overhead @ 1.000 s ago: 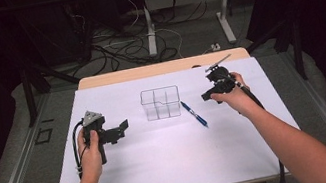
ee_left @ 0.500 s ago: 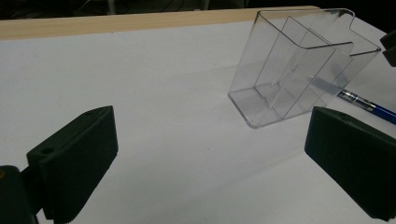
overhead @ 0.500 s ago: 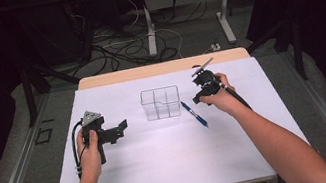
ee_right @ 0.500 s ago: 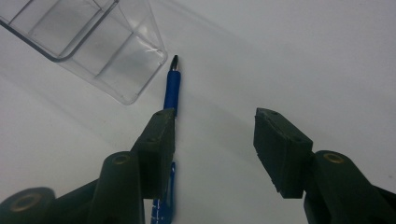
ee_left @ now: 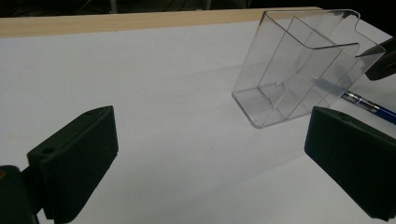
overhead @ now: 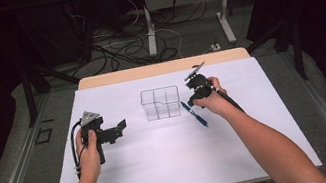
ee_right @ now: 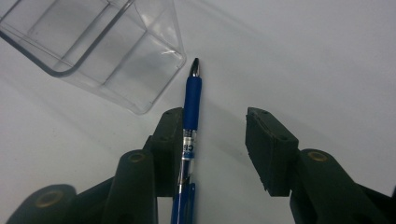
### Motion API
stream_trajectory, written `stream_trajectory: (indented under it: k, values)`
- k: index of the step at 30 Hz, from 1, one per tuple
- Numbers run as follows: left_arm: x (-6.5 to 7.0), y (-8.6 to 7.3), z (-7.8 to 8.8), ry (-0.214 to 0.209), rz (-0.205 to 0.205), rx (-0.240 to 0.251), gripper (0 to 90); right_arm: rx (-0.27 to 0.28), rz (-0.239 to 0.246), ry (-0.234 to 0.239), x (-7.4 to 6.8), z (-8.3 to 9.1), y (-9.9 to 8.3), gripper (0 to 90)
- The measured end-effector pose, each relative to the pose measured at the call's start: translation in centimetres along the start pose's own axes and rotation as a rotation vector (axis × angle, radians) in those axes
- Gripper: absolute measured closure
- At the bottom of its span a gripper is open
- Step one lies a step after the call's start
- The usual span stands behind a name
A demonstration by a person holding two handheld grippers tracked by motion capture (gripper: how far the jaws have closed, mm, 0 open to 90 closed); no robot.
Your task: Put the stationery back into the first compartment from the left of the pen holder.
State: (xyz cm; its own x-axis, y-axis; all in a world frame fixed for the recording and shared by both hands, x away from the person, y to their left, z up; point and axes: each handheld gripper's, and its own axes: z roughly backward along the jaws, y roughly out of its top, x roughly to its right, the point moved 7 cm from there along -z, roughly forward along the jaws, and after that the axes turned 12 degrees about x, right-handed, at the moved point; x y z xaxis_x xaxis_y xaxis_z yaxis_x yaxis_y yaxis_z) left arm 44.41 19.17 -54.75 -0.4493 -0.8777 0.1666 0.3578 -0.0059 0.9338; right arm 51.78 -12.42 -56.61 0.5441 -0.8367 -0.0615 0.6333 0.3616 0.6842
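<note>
- The right tongs [ee_right: 215, 154] straddle the blue pen [ee_right: 189, 140], just beside the clear divided box [ee_right: 107, 51]. Their jaws have just been closing and stand partly open, with a wide gap on one side. The pen lies against the inner face of one jaw, while the other jaw is clear of it, so nothing is gripped yet.
- The pen lies flat on the white surface [overhead: 172, 156], its tip pointing at the near corner of the box and stopping just short of that corner.
- Off-centre risk: as I judge it, the free jaw will sweep the pen sideways as it shuts, so the barrel could roll or pivot and end up pinched near the grip end at an angle.
- Slip risk: the barrel is thin, round and smooth. A pinch set too high above the surface may squeeze it out, forward toward the box.
- Box risk: the box looks light. A pen tip or jaw that nudges its corner could slide or tip it.
- Farther off, on the other side of the box, the left tongs [overhead: 116, 129] hang wide open and hold nothing, with the box [ee_left: 299, 70] ahead of them. They do not steady the box, so any knock would go unchecked.
</note>
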Motion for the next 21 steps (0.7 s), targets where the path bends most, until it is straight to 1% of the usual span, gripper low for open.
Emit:
stream_trajectory:
  k: [1,2,3,4,6,7,8,9,12,15,17,20,21]
  values:
    - [0.0,0.0,0.0,0.0,0.002,-0.001,2.5,-0.019,-0.027,-0.006,-0.3,-0.1,-0.2,58.4]
    - [0.0,0.0,0.0,0.0,0.004,0.001,2.5,-0.017,-0.005,0.001,-0.2,-0.4,-0.2,59.6]
    - [0.0,0.0,0.0,0.0,0.004,0.002,2.5,-0.035,-0.009,-0.003,-0.3,-0.5,-0.3,60.2]
    - [-0.1,0.0,0.0,0.0,0.005,0.002,2.5,-0.041,0.001,-0.006,-0.3,-0.7,-0.3,60.7]
    - [-0.1,0.0,0.1,-0.001,0.01,-0.004,2.5,-0.069,-0.003,-0.01,-0.4,-0.9,-0.5,62.0]
    - [-0.1,0.0,0.1,-0.001,0.012,-0.004,2.5,-0.073,-0.012,-0.007,-0.5,-1.1,-0.5,62.6]
    - [-0.1,0.0,0.1,0.0,0.013,-0.002,2.5,-0.07,-0.007,-0.007,-0.4,-1.2,-0.5,63.2]
    - [-0.2,0.0,0.1,0.001,0.01,-0.003,2.5,-0.071,-0.013,-0.002,-0.5,-1.4,-0.6,63.6]
    - [-0.3,-0.1,0.1,0.001,0.006,-0.009,2.6,-0.082,-0.014,-0.004,-0.4,-1.8,-0.7,64.4]
    - [-0.3,-0.1,0.0,0.003,0.016,-0.008,2.6,-0.092,-0.031,-0.003,-0.5,-2.1,-0.8,66.4]
    - [-0.3,-0.2,0.0,0.002,0.015,-0.009,2.6,-0.1,-0.036,-0.006,-0.5,-2.2,-0.9,66.9]
    - [-0.4,-0.2,0.0,0.004,0.016,-0.008,2.6,-0.105,-0.038,0.001,-0.5,-2.4,-0.9,67.5]
    - [-0.4,-0.2,0.0,0.004,0.016,-0.009,2.6,-0.12,-0.065,0.0,-0.6,-2.4,-1.0,67.7]
